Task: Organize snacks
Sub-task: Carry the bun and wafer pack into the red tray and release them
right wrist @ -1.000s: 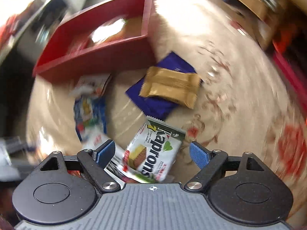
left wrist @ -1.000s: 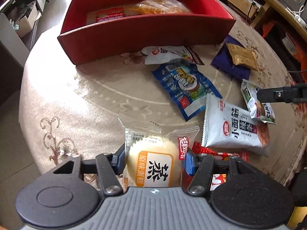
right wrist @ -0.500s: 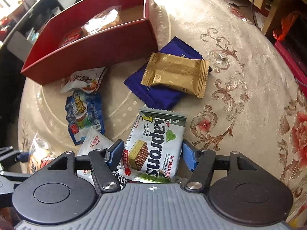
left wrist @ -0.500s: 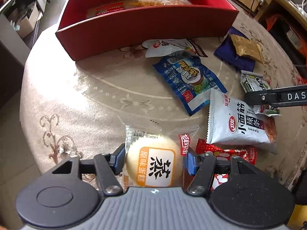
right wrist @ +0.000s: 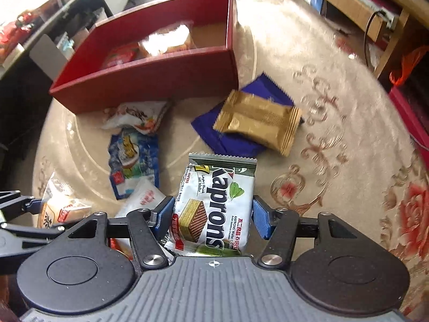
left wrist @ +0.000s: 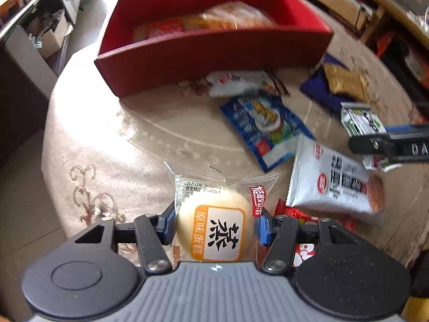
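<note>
While the red box (left wrist: 214, 61) sits at the far side of the table (left wrist: 93, 134), the left gripper (left wrist: 214, 225) is closing, its pads pressing a cake packet (left wrist: 217, 230); to the right, the right gripper (right wrist: 211, 214) is closing on a wafer packet (right wrist: 214, 204) lying lengthwise between its fingers.

Left gripper (left wrist: 214, 224) black, grey ribbed body; blue fingers (left wrist: 261, 228); silver screws; right gripper (right wrist: 211, 216) alike.
</note>
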Motion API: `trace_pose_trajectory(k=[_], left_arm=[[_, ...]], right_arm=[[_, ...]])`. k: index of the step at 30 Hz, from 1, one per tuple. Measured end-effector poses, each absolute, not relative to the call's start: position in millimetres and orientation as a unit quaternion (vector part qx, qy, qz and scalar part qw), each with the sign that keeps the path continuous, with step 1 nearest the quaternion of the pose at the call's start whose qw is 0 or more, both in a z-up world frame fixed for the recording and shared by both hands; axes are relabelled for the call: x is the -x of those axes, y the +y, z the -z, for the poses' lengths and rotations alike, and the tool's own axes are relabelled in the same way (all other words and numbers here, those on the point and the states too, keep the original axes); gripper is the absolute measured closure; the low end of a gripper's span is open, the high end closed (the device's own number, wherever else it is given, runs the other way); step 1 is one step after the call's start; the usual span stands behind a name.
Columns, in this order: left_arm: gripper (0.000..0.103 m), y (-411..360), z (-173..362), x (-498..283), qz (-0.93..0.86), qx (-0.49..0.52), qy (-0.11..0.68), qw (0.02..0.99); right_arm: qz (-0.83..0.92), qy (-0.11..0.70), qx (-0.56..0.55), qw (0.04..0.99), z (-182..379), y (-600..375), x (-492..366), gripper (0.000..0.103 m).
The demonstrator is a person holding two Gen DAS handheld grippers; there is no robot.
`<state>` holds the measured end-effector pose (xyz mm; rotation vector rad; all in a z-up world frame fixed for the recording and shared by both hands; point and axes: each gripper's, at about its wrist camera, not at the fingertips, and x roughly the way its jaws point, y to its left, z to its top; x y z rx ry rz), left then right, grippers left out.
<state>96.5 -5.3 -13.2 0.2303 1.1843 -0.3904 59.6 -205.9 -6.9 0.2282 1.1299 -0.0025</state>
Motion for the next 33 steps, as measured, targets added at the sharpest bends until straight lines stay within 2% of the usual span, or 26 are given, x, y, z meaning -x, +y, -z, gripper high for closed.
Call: trace_pose_trajectory(k=[15,33], left_arm=[[0.052,-7.9,-25.6,-132.8,0.176,-0.020,0.519,0.836],[0.052,-25.9,-58.5,-189.7,0.146,0.019,0.468,0.871]], right_arm=[[-0.017,0.479,-0.100,0.872,-25.7,-195.7,-84.3,0.036],[-0.012,0.426,-0.095,0.900,-53.5,-190.2,-132.8,0.036]])
